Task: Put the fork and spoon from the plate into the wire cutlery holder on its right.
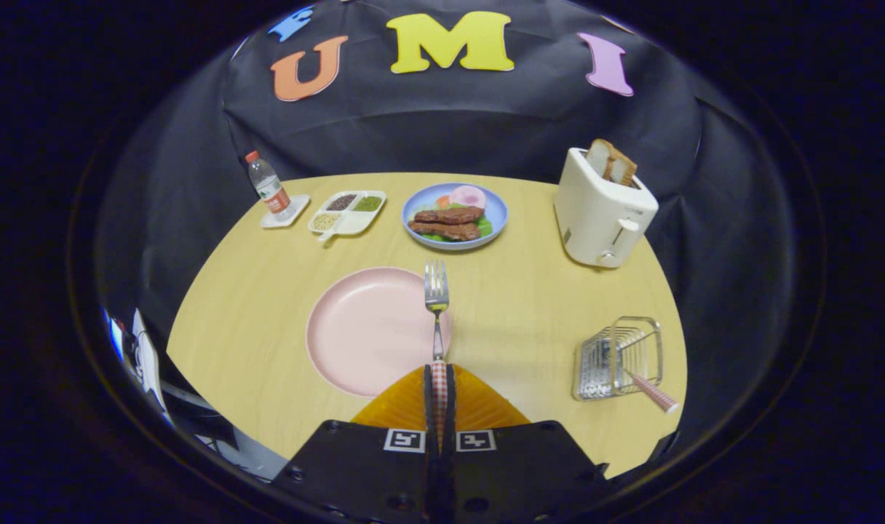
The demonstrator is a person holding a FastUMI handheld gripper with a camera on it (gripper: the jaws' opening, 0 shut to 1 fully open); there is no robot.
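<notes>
My gripper (439, 378) is shut on the checked handle of a fork (437, 291), which points straight ahead with its tines up over the right rim of the pink plate (362, 327). The plate lies just ahead and to the left of the fingers, and nothing lies on it. To the right, near the table's edge, stands the wire cutlery holder (621, 356). A utensil with a checked handle (653, 393) rests in it, its handle sticking out toward the table's edge; its head is hidden by the wires.
Beyond the pink plate sits a blue plate of food (455, 216). A white toaster (602, 215) with toast stands at the back right. A divided snack tray (348, 212) and a water bottle (268, 189) are at the back left.
</notes>
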